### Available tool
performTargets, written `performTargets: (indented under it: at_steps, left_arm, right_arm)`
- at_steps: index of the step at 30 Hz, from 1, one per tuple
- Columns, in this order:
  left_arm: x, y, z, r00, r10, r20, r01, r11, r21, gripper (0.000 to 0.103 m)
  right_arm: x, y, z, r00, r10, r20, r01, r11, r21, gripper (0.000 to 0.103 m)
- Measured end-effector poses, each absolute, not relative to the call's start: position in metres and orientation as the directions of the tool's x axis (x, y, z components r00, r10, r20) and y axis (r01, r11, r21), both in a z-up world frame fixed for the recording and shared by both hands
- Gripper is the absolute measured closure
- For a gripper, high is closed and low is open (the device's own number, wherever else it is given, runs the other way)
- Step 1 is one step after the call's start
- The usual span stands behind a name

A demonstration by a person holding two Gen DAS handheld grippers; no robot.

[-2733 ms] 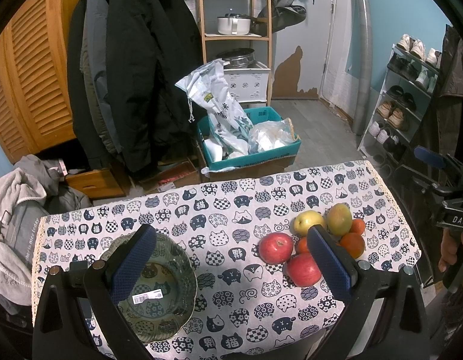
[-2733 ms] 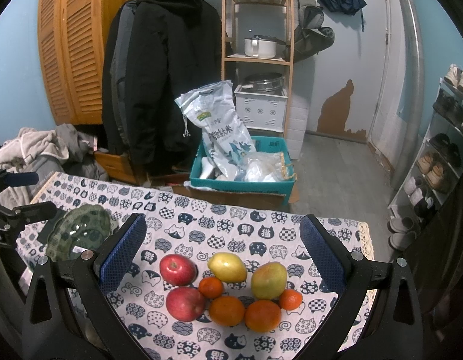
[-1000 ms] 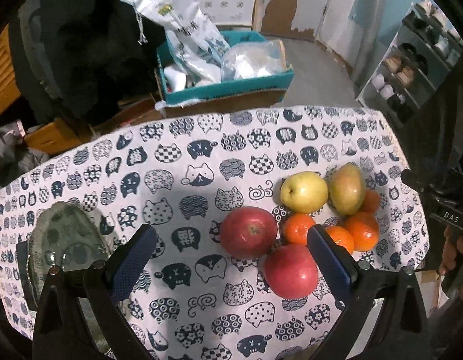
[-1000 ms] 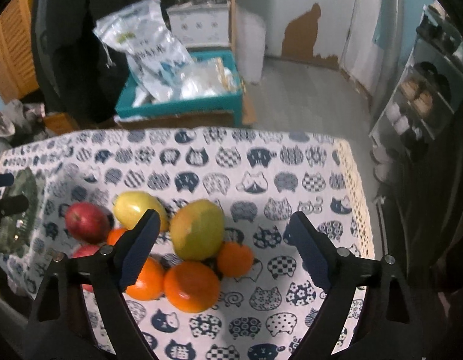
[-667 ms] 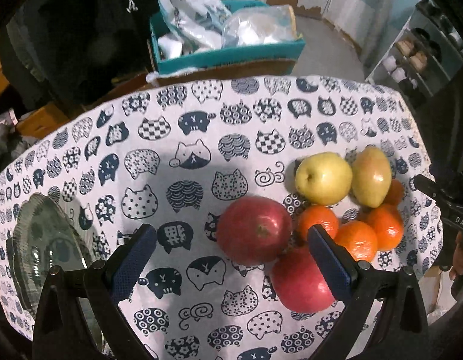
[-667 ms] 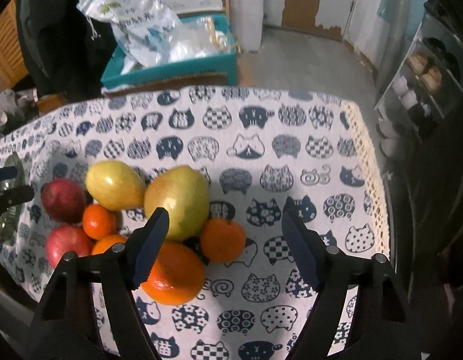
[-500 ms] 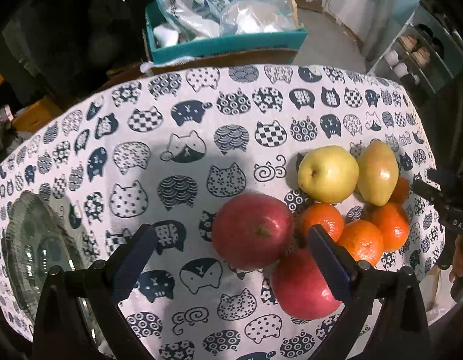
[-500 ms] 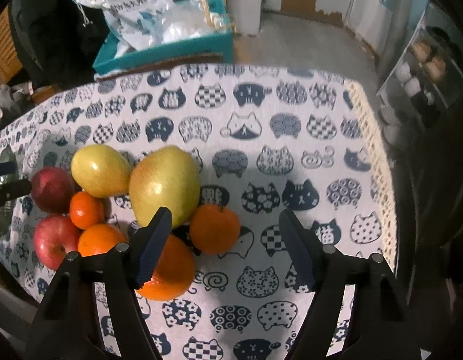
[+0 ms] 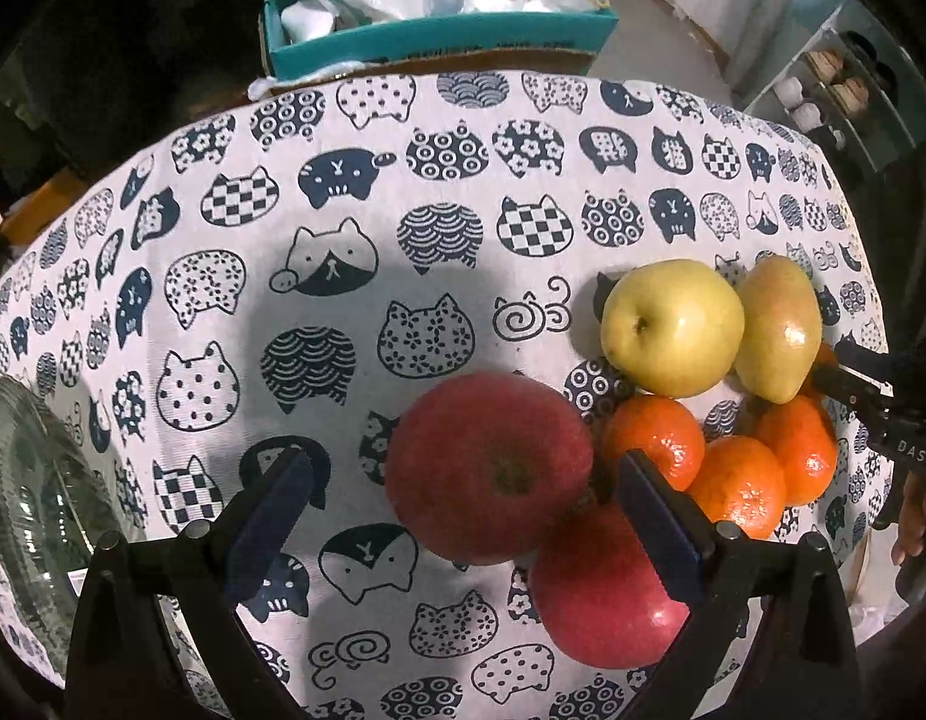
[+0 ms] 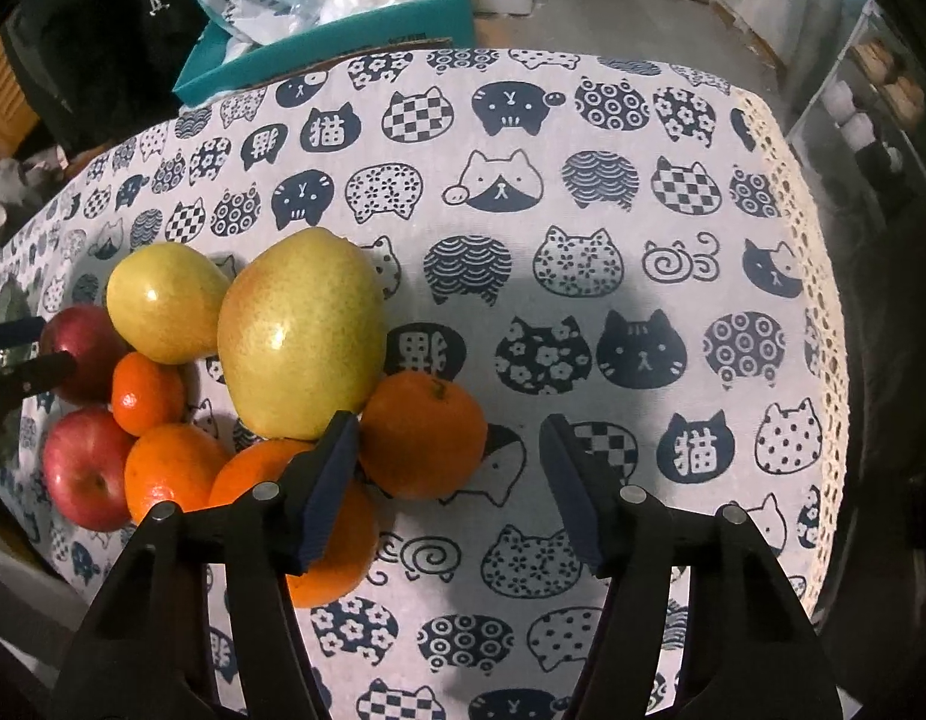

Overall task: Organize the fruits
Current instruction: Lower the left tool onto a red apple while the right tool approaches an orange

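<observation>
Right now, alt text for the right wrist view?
The right hand-held gripper hangs open around a small orange at the edge of a fruit cluster, its jaws just closing, on a cat-print tablecloth. A green-yellow pear sits just behind.

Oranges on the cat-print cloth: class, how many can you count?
4: one between the right tool's fingers, one under its left finger, two further left beside the apples. None seems hidden.

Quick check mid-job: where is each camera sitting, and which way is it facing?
Left wrist: on the left tool, facing steeply down at a red apple between its open fingers; a glass dish at left; a hand far right.
Right wrist: on the right tool, facing steeply down at an orange between its fingers, which have just been closing.
Shared: the fruit pile, cat-print tablecloth, teal box.
</observation>
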State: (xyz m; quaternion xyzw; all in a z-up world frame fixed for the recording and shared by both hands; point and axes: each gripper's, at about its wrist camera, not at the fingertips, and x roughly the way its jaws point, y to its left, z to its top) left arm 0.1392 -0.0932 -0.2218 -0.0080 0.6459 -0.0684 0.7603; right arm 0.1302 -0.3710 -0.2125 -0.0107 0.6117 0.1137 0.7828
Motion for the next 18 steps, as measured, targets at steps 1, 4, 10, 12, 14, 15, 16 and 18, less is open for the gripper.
performTargets:
  at_steps: [1, 4, 10, 12, 14, 15, 16, 18]
  left_arm:
    - [0.140, -0.093, -0.225, 0.150, -0.116, -0.982, 0.094, 0.990, -0.103, 0.001]
    - [0.142, -0.092, -0.232, 0.132, -0.117, -0.984, 0.093, 0.990, -0.106, 0.003]
    - [0.147, -0.093, -0.244, 0.085, -0.165, -0.983, 0.088, 0.984, -0.158, 0.014]
    - [0.147, -0.095, -0.244, 0.088, -0.164, -0.982, 0.103, 0.983, -0.155, 0.019]
    - [0.146, -0.099, -0.245, 0.094, -0.176, -0.980, 0.133, 0.978, -0.163, 0.027]
    - [0.146, -0.101, -0.246, 0.096, -0.172, -0.980, 0.139, 0.978, -0.158, 0.027]
    - [0.147, -0.102, -0.247, 0.103, -0.169, -0.980, 0.143, 0.978, -0.153, 0.027]
    - [0.148, -0.103, -0.248, 0.116, -0.165, -0.979, 0.148, 0.978, -0.147, 0.027]
  right_arm:
    - [0.130, -0.371, -0.213, 0.220, 0.171, -0.960, -0.192, 0.973, 0.130, 0.040]
    - [0.136, -0.365, -0.221, 0.183, 0.188, -0.965, -0.190, 0.970, 0.153, 0.040]
    - [0.142, -0.368, -0.235, 0.149, 0.212, -0.966, -0.164, 0.969, 0.187, 0.053]
    - [0.144, -0.367, -0.238, 0.158, 0.214, -0.964, -0.167, 0.968, 0.188, 0.054]
    - [0.146, -0.364, -0.236, 0.170, 0.198, -0.965, -0.179, 0.970, 0.167, 0.055]
    - [0.147, -0.363, -0.236, 0.176, 0.187, -0.967, -0.186, 0.970, 0.154, 0.055]
    - [0.147, -0.361, -0.236, 0.180, 0.183, -0.967, -0.193, 0.970, 0.147, 0.055]
    - [0.146, -0.359, -0.236, 0.194, 0.172, -0.966, -0.201, 0.971, 0.132, 0.056]
